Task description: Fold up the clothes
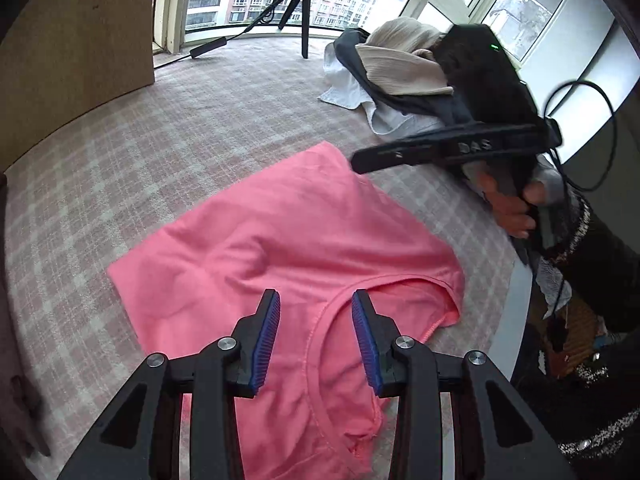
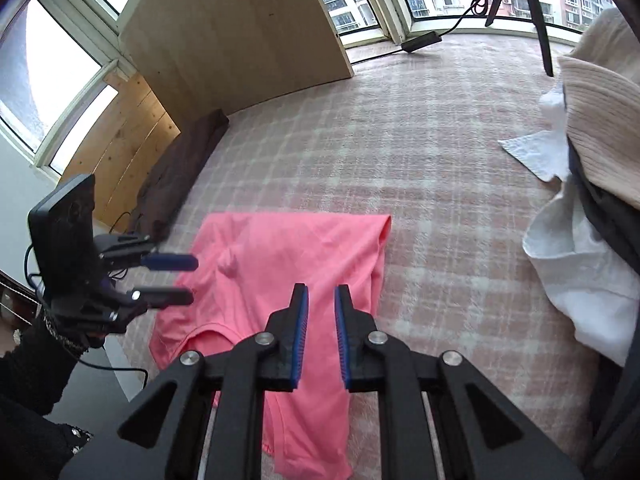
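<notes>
So far, going by how things lie:
Pink top: the pink top [image 1: 280, 236] lies spread on the checked cover [image 1: 180, 140], close in front of me; one side looks already turned in, so the far part reads as a neat rectangle, while the neckline [image 1: 360, 300] end nearest me is loose and rumpled.
Left tool: my left gripper [image 1: 316, 340] hangs just above the neckline, fingers spread, nothing between the blue pads [image 1: 266, 344].
Right tool: my right gripper [image 2: 321, 332] hovers over the near right part of the top, fingers parted by a narrower gap, holding nothing.
Done: I judge one fold at most, perhaps the sides brought in.
Left on this piece: I think the collar end needs lifting and laying over the far half, then smoothing.
Left overall: the pile of clothes [image 1: 400, 76], beige, grey and white, sits unfolded well beyond the top, near the tripod [image 1: 296, 8].
Estimate: early in the job.
</notes>
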{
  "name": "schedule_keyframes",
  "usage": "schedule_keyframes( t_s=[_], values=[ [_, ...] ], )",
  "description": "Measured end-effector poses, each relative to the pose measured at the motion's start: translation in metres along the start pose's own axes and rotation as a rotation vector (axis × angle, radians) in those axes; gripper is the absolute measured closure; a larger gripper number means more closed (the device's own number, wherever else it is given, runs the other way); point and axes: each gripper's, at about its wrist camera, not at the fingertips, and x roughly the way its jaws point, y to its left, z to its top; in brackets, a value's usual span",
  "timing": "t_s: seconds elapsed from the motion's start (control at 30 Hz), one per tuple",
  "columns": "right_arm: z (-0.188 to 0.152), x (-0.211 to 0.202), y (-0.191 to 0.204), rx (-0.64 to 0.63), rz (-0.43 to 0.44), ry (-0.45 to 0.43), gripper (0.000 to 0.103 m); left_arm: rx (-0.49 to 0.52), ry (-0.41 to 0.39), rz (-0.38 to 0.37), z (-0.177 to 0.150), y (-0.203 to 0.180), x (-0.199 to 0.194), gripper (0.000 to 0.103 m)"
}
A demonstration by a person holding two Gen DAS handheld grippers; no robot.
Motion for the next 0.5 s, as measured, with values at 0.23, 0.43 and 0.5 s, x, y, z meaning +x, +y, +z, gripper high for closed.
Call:
schedule_keyframes(
  t_s=[0.23,0.43,0.5],
  values=[
    [0.022,0.033,-0.027,0.03,-0.092,0.089,0.095,0.019,0.149,-0.05,-0.046,-0.016,0.012,0.073],
    [0.013,0.007,-0.033,0.037,-0.053,-0.019,0.053,-0.117,-0.09,0.189,-0.012,0.048,-0.033,0.059],
    [0.013,0.01,-0.037,0.038,-0.074,-0.019,0.052,-0.143,-0.08,0.28,-0.004,0.073,-0.018,0.059]
  ],
)
